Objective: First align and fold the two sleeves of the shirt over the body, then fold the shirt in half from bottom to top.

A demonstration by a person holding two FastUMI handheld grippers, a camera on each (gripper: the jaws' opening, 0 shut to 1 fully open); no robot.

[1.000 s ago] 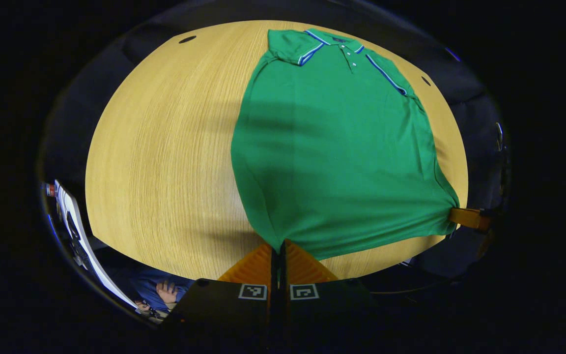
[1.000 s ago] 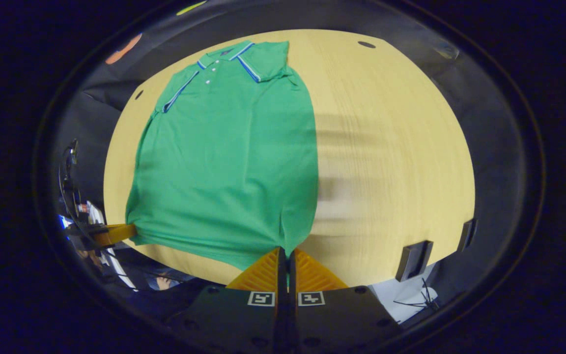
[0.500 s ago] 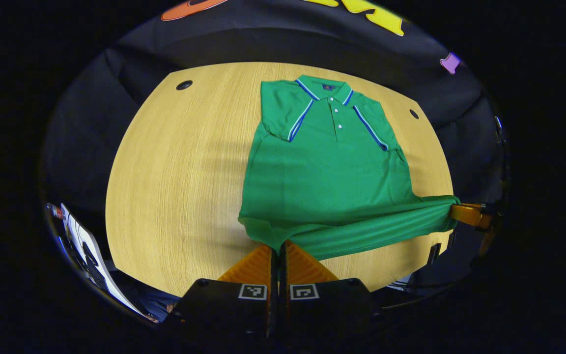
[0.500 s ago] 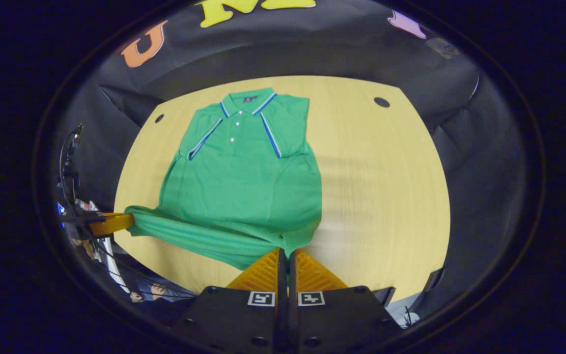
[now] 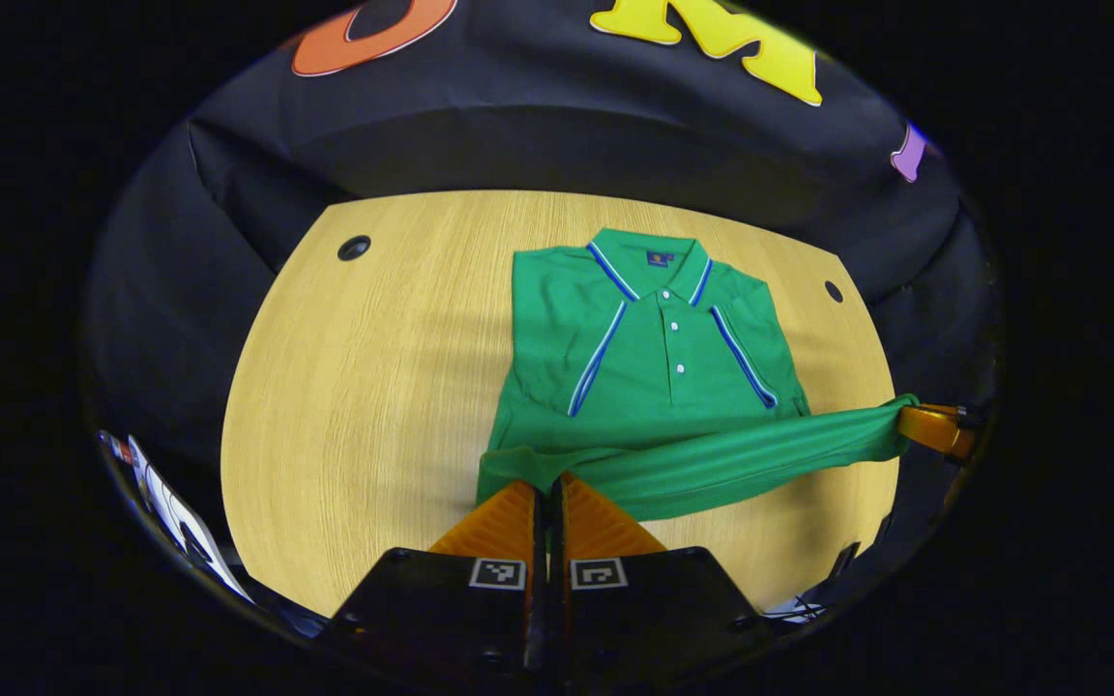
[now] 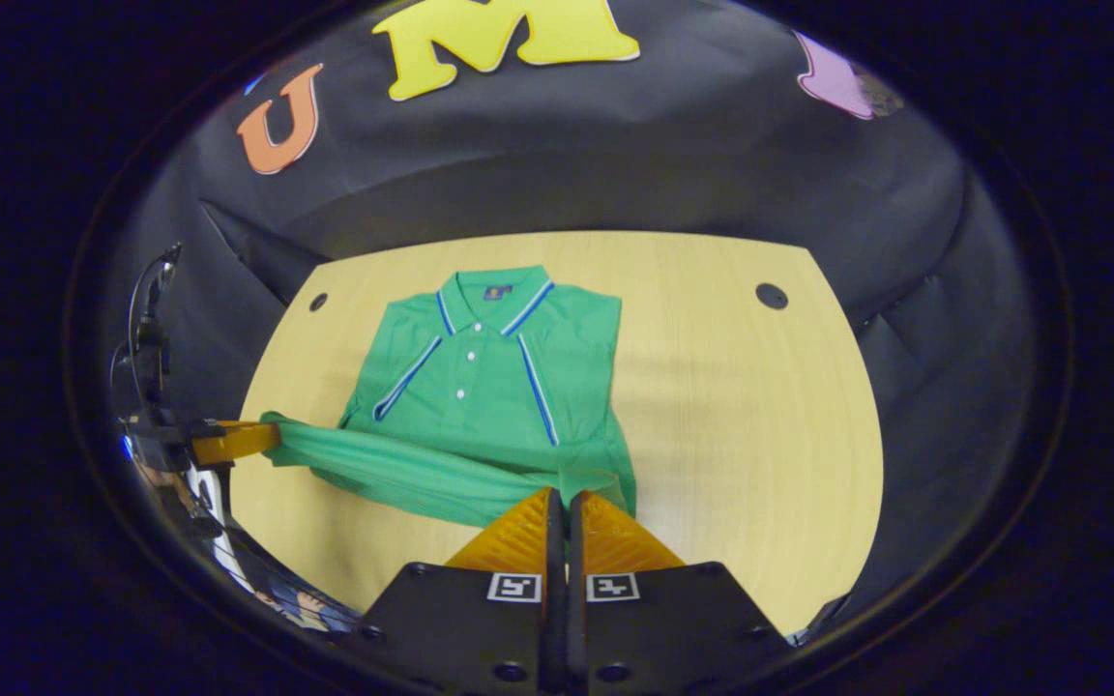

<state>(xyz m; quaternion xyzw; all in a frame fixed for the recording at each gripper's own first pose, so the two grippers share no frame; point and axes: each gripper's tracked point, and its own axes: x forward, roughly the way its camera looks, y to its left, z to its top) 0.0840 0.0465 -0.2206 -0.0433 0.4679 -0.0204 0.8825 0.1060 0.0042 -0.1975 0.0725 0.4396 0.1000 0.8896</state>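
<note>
On table (image 5: 364, 387) | shirt (image 5: 659, 358) collar far | hem lifted crosswise

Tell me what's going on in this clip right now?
A person is folding a green polo shirt on a wooden table with two handheld grippers. The left gripper and the right gripper are each shut on a bottom corner of the shirt, with the hem lifted and stretched between them above the lower body. Both sleeves already lie folded over the chest. The bottom-to-top fold is under way but the hem has not reached the collar.
</note>
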